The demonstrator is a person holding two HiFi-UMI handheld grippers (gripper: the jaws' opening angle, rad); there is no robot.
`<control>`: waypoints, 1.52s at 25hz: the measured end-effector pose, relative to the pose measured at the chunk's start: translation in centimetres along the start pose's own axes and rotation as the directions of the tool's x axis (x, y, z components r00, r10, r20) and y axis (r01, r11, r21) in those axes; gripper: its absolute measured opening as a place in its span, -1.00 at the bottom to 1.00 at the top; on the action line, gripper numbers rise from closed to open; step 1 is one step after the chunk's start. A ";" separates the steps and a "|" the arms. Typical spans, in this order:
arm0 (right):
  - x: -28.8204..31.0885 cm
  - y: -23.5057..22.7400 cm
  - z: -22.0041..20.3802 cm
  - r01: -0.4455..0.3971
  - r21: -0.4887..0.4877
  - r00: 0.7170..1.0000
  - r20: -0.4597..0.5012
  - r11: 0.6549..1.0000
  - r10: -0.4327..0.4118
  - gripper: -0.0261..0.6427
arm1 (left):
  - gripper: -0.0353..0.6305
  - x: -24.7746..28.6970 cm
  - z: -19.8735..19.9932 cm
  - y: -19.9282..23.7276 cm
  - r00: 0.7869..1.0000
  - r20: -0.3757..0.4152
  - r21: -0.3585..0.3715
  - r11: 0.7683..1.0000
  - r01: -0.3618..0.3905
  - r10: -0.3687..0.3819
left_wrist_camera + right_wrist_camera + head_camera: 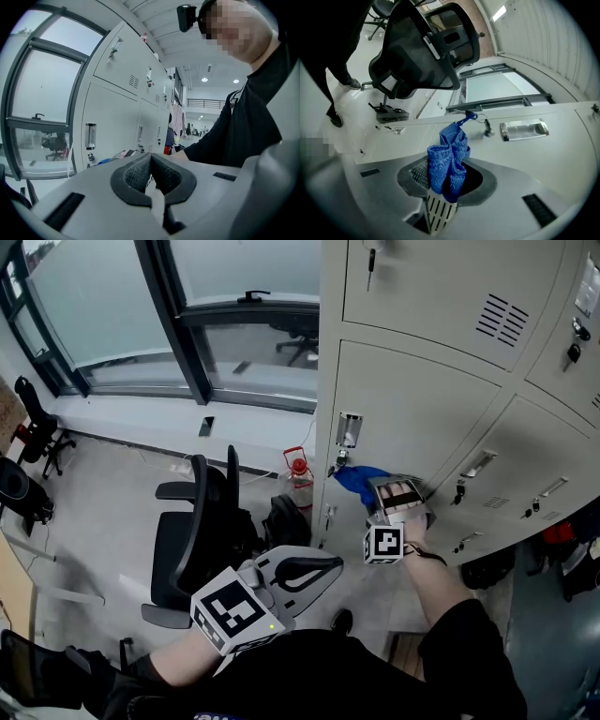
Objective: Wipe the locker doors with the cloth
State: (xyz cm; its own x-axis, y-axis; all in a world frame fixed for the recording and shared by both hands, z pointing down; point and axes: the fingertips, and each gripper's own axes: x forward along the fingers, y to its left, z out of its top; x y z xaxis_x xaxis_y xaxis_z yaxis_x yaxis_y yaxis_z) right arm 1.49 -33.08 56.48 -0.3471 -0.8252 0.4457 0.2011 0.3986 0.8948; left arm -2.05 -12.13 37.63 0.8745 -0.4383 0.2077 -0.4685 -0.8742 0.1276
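A blue cloth (361, 482) (449, 159) is bunched between the jaws of my right gripper (375, 491) (446, 180), which is shut on it. The cloth presses against a beige locker door (412, 418) (543, 154), just beside that door's key (339, 459) and chrome label holder (349, 429) (524, 130). My left gripper (314, 570) (150, 176) hangs low at my side, away from the lockers, its jaws closed together with nothing between them. In the left gripper view the row of locker doors (115, 117) stretches off to the right.
A black office chair (197, 531) (422, 47) stands on the floor left of the lockers. A small red object (298, 470) sits at the locker's foot below the window (141, 306). Neighbouring locker doors (534, 474) carry handles and keys.
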 end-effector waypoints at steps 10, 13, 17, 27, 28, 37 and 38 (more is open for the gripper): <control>1.4 3.6 -0.3 -0.101 0.007 0.995 -0.022 0.995 0.101 -0.61 | -0.87 -0.5 -0.4 -0.1 1.000 -0.002 -0.012 1.000 -0.010 0.010; 0.4 2.5 -0.5 -0.084 0.026 0.996 -0.018 0.996 0.085 -0.61 | -0.87 -0.4 -0.1 -0.2 1.000 0.010 -0.003 1.000 -0.001 0.001; -3.1 -3.0 -0.5 0.029 0.020 1.000 0.003 0.999 -0.029 -0.61 | -0.87 -0.4 0.7 -0.7 0.999 0.039 0.023 0.999 0.024 -0.025; -15.5 -23.6 -2.1 0.410 -0.070 0.911 -0.011 0.909 -0.412 -0.61 | -0.87 0.9 2.4 -2.8 0.989 0.078 0.093 0.988 0.120 -0.128; -16.2 -24.9 -2.3 0.429 -0.078 0.902 -0.015 0.900 -0.431 -0.61 | -0.87 1.0 2.4 -2.9 0.988 0.076 0.094 0.987 0.127 -0.134; -16.3 -27.6 -4.5 0.446 -0.126 0.890 -0.043 0.886 -0.454 -0.61 | -0.87 1.2 2.5 -2.7 0.989 0.072 0.084 0.989 0.125 -0.131; -16.0 -27.0 -4.5 0.441 -0.122 0.893 -0.040 0.889 -0.448 -0.61 | -0.87 1.3 2.4 -2.6 0.989 0.069 0.083 0.989 0.123 -0.128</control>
State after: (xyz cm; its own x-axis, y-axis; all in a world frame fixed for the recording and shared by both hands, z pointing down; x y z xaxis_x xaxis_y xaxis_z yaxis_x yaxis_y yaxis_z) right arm 5.74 -32.41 25.08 -0.3638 -0.9315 -0.0038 0.1376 -0.0577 0.9888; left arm 0.58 -10.88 35.20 0.9340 -0.3357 0.1225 -0.3457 -0.9357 0.0710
